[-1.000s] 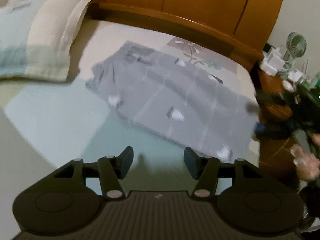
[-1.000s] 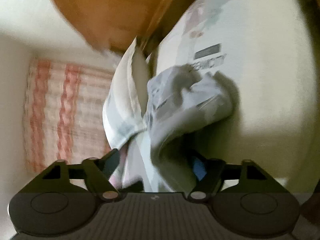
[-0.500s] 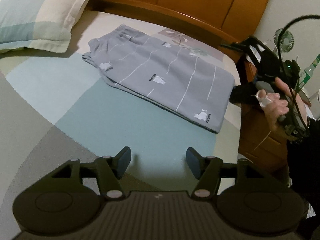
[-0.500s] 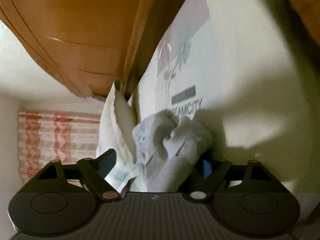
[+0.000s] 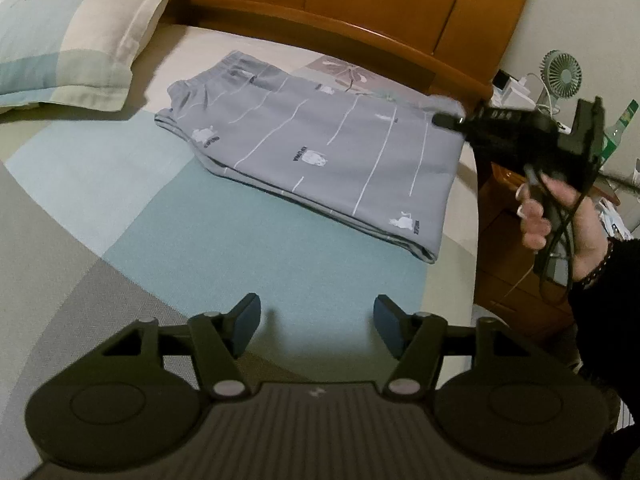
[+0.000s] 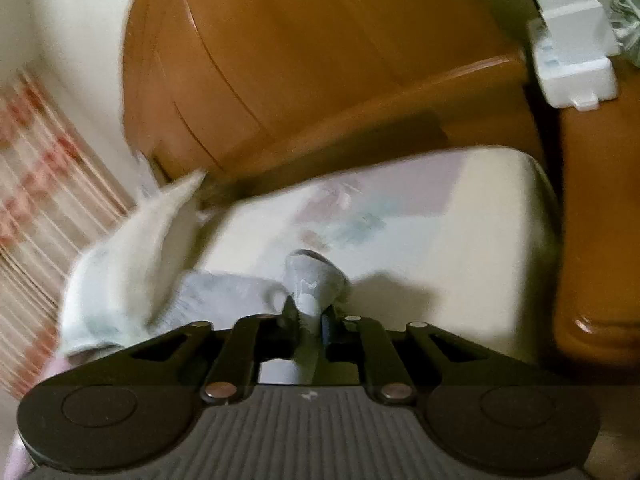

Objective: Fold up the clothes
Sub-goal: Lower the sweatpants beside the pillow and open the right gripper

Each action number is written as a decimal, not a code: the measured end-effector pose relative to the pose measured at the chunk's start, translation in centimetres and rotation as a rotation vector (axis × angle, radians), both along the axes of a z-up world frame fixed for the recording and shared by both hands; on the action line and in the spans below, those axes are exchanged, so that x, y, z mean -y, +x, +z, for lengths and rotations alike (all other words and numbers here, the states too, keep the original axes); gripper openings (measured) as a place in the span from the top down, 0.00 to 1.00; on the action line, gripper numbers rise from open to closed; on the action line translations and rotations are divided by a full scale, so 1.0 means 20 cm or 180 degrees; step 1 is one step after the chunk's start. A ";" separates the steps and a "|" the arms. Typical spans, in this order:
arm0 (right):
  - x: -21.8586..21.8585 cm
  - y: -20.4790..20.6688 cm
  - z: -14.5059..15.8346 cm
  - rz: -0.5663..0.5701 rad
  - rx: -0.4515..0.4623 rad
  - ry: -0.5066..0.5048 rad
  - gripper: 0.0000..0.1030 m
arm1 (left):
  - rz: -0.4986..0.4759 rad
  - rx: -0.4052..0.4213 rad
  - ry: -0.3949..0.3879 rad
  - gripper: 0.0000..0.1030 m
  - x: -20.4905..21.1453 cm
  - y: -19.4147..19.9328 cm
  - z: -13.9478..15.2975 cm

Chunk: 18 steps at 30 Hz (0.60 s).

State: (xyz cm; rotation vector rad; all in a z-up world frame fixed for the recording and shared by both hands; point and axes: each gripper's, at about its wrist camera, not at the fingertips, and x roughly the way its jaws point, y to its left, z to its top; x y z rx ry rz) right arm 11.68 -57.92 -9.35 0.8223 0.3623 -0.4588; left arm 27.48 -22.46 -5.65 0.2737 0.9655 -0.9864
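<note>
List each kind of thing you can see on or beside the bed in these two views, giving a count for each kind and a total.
Grey folded garment: 1
Pillow: 1
Wooden headboard: 1
Small green fan: 1
Green bottle: 1
Tongs: 2, the left tongs open over the bedsheet, the right tongs closing on a corner of the garment
Total: 7

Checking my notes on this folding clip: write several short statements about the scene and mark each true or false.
1. The grey garment lies on the bed. True.
2. The left gripper holds fabric. False: its jaws stand apart with nothing between them.
3. The right gripper is closing on a corner of the garment. True.
4. The pillow lies on the garment. False: it lies beside it, apart.
5. The headboard is white metal. False: it is brown wood.
</note>
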 end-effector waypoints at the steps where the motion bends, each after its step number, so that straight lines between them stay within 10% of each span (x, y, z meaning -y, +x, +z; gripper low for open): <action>1: 0.03 -0.04 -0.04 -0.0075 -0.0107 0.0118 0.76 | -0.0008 0.0006 0.0014 0.38 0.00 0.01 0.00; 7: 0.01 -0.13 0.08 -0.0266 -0.0179 -0.0404 0.66 | -0.0051 0.0176 0.0084 0.38 0.05 0.09 0.04; 18: -0.09 0.17 0.06 0.0841 -0.0645 -0.1522 0.50 | -0.0016 0.0534 -0.0072 0.38 0.56 0.57 0.02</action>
